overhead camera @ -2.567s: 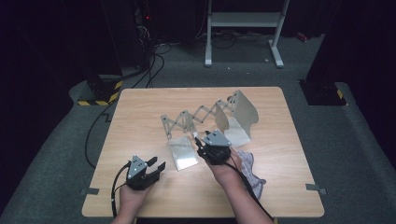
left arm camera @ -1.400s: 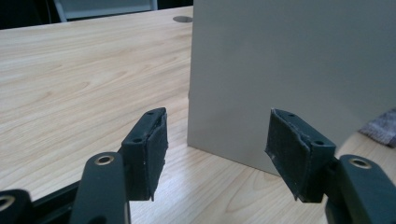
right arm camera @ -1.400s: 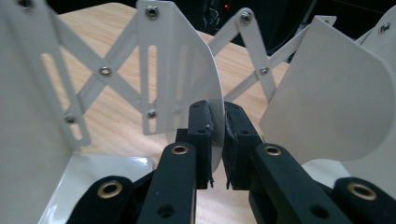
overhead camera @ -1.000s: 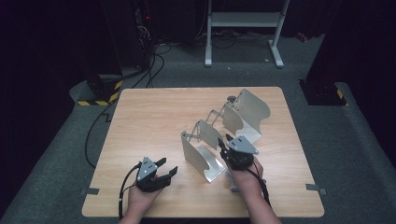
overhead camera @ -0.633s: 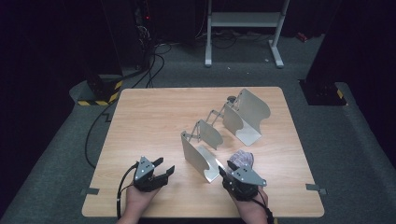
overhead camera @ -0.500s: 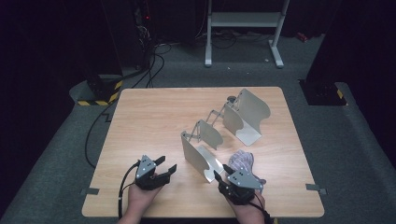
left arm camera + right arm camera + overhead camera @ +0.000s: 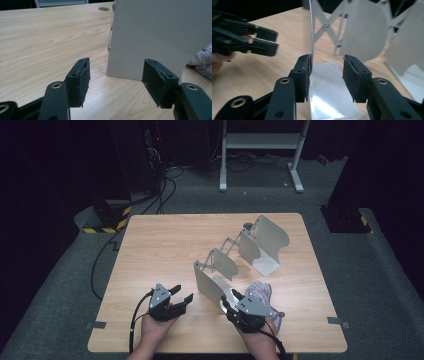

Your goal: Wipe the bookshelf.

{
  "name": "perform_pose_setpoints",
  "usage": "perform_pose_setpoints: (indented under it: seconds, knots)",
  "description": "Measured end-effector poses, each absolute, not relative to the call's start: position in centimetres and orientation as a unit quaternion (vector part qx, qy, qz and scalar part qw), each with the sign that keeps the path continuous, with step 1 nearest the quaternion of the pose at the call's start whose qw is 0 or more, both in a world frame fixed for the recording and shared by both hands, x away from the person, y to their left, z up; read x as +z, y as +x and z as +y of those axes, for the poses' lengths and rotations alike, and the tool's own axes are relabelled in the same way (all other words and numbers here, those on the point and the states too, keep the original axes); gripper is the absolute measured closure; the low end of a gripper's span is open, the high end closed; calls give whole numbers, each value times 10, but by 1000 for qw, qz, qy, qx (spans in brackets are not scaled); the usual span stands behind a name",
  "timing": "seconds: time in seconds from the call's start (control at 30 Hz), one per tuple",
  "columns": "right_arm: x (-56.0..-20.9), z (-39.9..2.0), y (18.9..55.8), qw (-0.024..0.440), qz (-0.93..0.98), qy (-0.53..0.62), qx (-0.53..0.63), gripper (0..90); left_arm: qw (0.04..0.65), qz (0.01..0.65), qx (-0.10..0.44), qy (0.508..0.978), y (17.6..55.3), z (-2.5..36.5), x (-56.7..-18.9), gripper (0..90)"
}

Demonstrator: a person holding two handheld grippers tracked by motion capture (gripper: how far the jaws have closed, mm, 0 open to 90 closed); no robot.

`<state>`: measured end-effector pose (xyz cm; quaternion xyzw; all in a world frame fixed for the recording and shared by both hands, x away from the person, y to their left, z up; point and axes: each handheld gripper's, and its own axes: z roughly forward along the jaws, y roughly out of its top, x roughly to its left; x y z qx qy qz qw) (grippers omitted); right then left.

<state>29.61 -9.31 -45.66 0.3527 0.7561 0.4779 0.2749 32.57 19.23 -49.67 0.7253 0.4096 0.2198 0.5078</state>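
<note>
Bookend rack [image 7: 235, 265], a row of grey metal plates linked by scissor arms, is stood on the right half of the tabletop [image 7: 165, 245], partly drawn together, its nearest plate [image 7: 207, 285] lying closest to the person's edge. The step in hand is judged to be the collapsing or re-setting of the rack by that nearest plate. In the right gripper view, the upright edge of this plate [image 7: 312, 35] is seen between the jaws of the right gripper [image 7: 326, 75]; they have just been opening, so that only the left pad is touching the metal and no pinch is made. A grey cloth [image 7: 262, 292] is lying just beside that gripper. The left gripper [image 7: 177, 296] is held near the plate's outer face [image 7: 160, 32], jaws spread and empty. Next, a firm closing on the plate edge is called for, with the left gripper placed as a stop.
</note>
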Motion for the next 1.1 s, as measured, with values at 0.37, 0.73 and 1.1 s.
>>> perform_pose_setpoints:
  seconds: [0.37, 0.73, 1.1]
  knots:
    - [-457, -97, 322, 294, 743, 380, 467, 574, 537, 387, 235, 712, 358, 179, -457, 382]
    - [-461, -103, 326, 308, 739, 389, 457, 576, 578, 358, 220, 700, 377, 159, -427, 375]
    - [-461, -108, 325, 313, 738, 389, 454, 597, 587, 403, 232, 663, 389, 158, -418, 576]
